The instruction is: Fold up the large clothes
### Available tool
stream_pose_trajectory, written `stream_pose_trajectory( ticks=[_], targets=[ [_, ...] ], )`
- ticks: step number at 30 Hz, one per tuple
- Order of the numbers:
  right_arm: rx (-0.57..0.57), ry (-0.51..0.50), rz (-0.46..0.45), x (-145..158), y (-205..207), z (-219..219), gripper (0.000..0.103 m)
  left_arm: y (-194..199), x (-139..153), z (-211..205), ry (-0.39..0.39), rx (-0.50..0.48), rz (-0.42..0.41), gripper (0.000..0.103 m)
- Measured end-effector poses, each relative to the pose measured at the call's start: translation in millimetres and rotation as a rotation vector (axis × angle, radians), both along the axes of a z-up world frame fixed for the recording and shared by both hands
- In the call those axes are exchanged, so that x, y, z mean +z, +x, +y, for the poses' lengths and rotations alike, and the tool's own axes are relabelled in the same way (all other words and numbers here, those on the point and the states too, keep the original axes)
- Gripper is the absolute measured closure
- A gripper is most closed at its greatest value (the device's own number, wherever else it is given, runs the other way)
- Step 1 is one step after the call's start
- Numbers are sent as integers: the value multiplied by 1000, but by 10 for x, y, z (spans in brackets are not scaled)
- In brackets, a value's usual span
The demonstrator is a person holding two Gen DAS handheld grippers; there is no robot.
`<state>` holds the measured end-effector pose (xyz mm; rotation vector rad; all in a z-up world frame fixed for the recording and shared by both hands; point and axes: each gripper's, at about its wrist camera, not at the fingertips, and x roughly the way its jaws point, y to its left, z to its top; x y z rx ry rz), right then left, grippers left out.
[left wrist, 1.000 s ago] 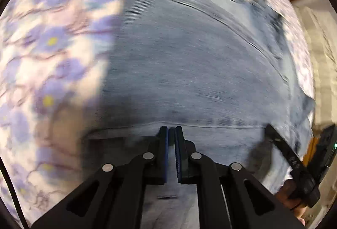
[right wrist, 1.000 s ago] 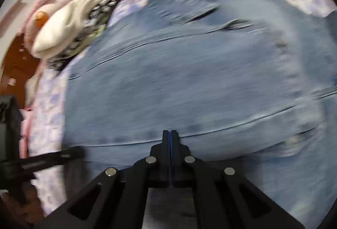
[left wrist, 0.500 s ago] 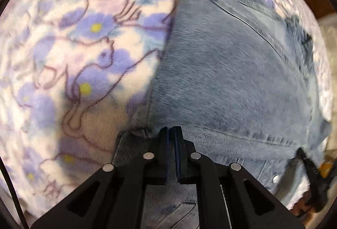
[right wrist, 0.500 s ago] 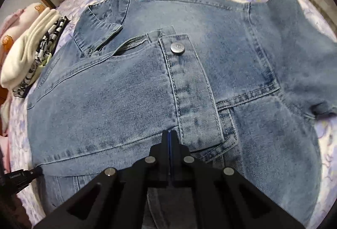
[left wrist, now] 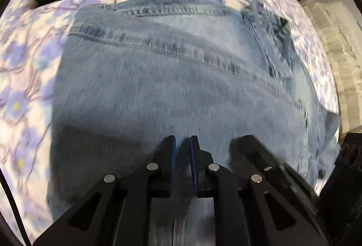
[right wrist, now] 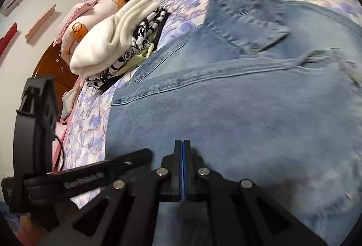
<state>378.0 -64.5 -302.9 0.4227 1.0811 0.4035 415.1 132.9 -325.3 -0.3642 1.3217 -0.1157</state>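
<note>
Now we hold one stiff, seamed denim shirt [left wrist: 181,78] flat on the floral bedspread [left wrist: 25,78], our left gripper [left wrist: 182,144] opening with cloth between its pads, our right gripper [right wrist: 182,146] clamped on denim, beside one stack of folded clothes [right wrist: 117,42].
</note>
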Motion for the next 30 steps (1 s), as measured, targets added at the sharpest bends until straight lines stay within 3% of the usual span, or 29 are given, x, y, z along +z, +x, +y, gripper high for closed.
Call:
stream_pose_trajectory(
  ticks=[4,9,12,16,19,21,22,24,25,28,30],
  targets=[
    [-26,42,-17,-178,265,56,103,301,-93,68,-44,14,-53,93],
    [-99,47,-46,-216,547,-12,103,667,-48,298,20,55,-114,93],
    [-140,45,-28,-205,637,-104,103,836,-77,481,-14,115,-118,93],
    [-199,-11,-37,-136,623,-269,103,930,-40,794,72,176,-131,93],
    [-244,32,-13,-184,620,-519,103,960,-82,999,26,198,-134,93],
    [-260,37,-19,-182,589,-666,103,947,-83,1124,85,206,-140,93],
    [-267,26,-25,-167,561,-747,103,923,-86,1206,85,212,-142,93],
    [-287,38,-15,-163,530,-861,103,915,-122,1359,9,250,-141,93],
    [-319,-15,-8,-144,508,-930,103,929,-153,1407,-22,262,-135,93],
    [-375,-106,8,-130,433,-1163,103,988,-192,1432,-16,255,-145,93],
    [-403,-96,17,-143,377,-1299,103,1015,-229,1405,1,253,-146,93]
  ],
)
